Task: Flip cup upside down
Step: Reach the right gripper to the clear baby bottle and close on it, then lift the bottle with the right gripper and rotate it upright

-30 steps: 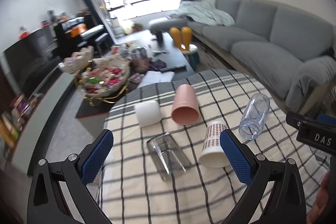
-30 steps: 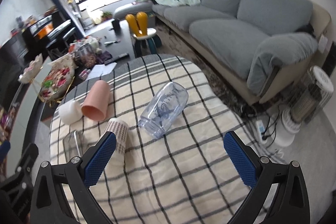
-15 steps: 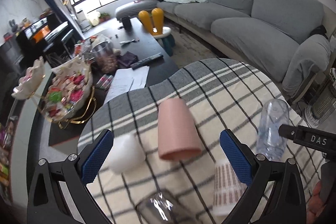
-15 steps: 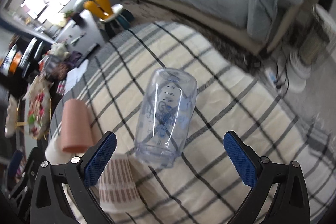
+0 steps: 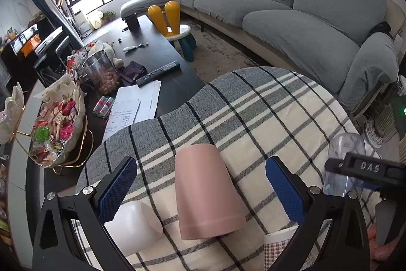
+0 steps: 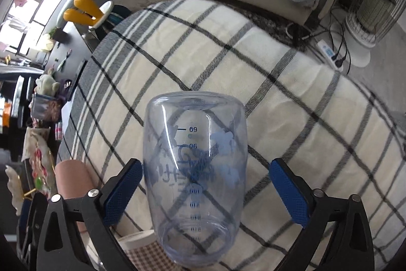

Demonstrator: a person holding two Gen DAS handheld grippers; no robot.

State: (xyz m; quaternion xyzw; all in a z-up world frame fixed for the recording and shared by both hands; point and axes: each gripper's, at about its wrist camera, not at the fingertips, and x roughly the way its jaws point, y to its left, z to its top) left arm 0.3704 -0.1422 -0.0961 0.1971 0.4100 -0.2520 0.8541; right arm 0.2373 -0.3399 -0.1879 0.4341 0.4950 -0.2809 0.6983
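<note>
A smooth matte pink plastic cup [image 5: 206, 192] lies on its side on the plaid-clothed counter [image 5: 279, 118], between the gaping left gripper [image 5: 201, 186]. The right gripper [image 6: 203, 184], spread wide, straddles a clear ribbed plastic cup [image 6: 195, 174].

Worktop [image 5: 279, 118]: cream cloth, grey and black plaid lines. Cup [image 5: 205, 194]: plain pink. Bottle [image 6: 195, 169]: clear, bluish tint, blue printed markings. Paper cup [image 5: 279, 253]: brown-and-white houndstooth check. Small cup [image 5: 134, 227]: white. Sofa [image 5: 291, 17]: grey.
</note>
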